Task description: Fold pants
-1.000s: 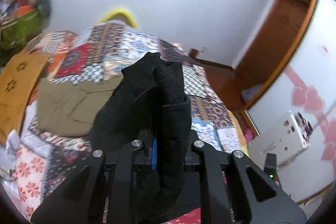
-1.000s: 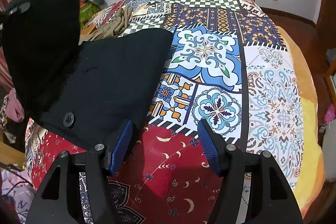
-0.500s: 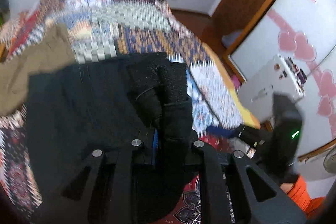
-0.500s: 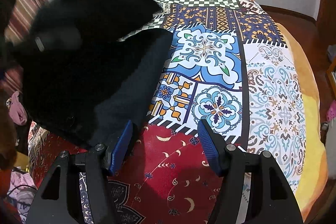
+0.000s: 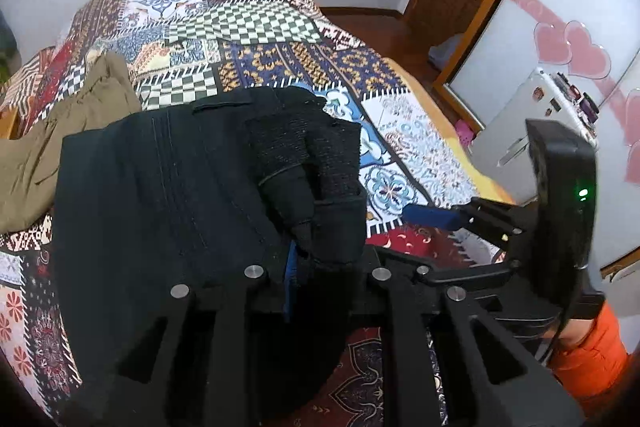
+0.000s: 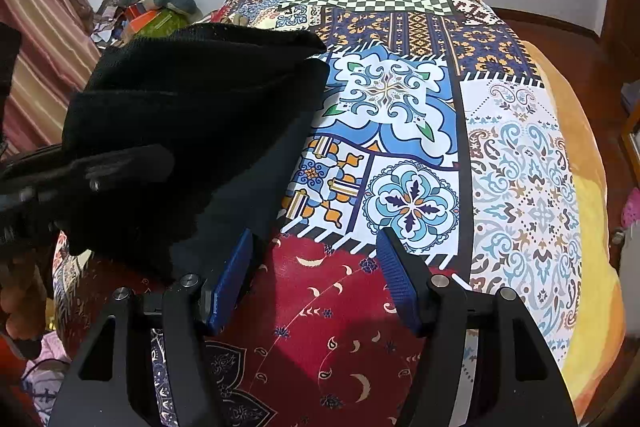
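Left wrist view first: my left gripper point(image 5: 316, 247) is clamped on a bunched ribbed end of the black pants point(image 5: 160, 195), which I take to be a cuff or the waistband, though the black-on-black detail is too poor to be sure. I read this grip as the carrying half of a fold: the held end sits above the flat body of the garment so one layer can be laid over the other, edges roughly matched. The pants lie on the patchwork bedspread point(image 5: 256, 23) near its front edge, with an olive garment point(image 5: 60, 131) just beside them on the far side.

The right gripper point(image 6: 316, 279) has its jaws apart with nothing between them, the blue pads hovering over the red patch just beside the pants' near edge. I judge it is parked there to pin or smooth the cloth once the fold lands.

Both tools are pitched steeply down toward the bed, the left one over the garment, the right one clear of it.
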A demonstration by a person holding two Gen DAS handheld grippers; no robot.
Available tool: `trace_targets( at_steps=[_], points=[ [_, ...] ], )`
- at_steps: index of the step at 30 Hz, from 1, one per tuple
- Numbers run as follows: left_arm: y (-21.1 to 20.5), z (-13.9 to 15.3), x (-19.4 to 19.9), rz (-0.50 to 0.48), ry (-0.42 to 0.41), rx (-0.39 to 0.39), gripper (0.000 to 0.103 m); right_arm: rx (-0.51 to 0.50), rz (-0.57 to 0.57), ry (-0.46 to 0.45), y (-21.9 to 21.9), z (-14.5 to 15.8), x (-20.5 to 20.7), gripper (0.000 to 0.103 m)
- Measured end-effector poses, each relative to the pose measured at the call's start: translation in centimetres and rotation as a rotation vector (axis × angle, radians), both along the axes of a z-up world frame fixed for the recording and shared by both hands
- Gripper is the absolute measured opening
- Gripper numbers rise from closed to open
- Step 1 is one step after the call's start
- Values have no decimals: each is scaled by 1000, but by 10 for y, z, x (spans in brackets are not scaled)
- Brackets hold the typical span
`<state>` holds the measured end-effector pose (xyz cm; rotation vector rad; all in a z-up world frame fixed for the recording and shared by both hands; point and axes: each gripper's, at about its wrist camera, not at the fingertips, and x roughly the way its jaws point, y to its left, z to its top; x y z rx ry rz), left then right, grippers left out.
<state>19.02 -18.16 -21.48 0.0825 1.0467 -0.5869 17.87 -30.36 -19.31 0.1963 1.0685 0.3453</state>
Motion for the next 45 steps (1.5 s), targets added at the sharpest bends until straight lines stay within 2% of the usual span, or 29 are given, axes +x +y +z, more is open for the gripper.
trace_targets(
  at_steps=[3,6,7,8,11,14,15,18,20,22,29,32,37,45],
  points=[
    [6,0,4,20,38,-37,20,-8,-2,0,0,1,0,60],
    [10,8,4,13,65,-82,44,-9,-9,-1,0,3,-2,60],
    [11,12,3,5,69,-94,49,-7,-12,1,-1,3,-3,60],
    [13,18,1,-2,63,-101,49,-4,-16,3,-2,4,-3,60],
    [25,41,-2,10,-16,-91,51,-6,-19,0,-4,7,-5,60],
    [45,59,8,69,-88,-75,61,-9,-12,-12,-5,11,-7,60],
    [57,64,16,109,-129,-48,64,-10,-11,-14,-5,13,-8,60],
    [80,66,39,172,-172,33,66,-9,-14,-22,-8,16,-11,60],
    [95,61,57,194,-183,92,69,-8,-17,-19,-9,16,-13,60],
    [109,50,82,234,-190,187,69,-13,-19,-12,-10,16,-15,60],
    [139,5,138,267,-126,325,69,-28,-19,26,-9,11,-26,60],
    [141,-13,158,245,-110,387,69,-26,-20,43,-6,7,-28,60],
    [135,-37,176,191,-77,423,70,-14,-29,53,-3,4,-21,60],
    [129,-52,160,76,-62,460,71,-26,-33,56,-4,0,-5,60]
  ],
)
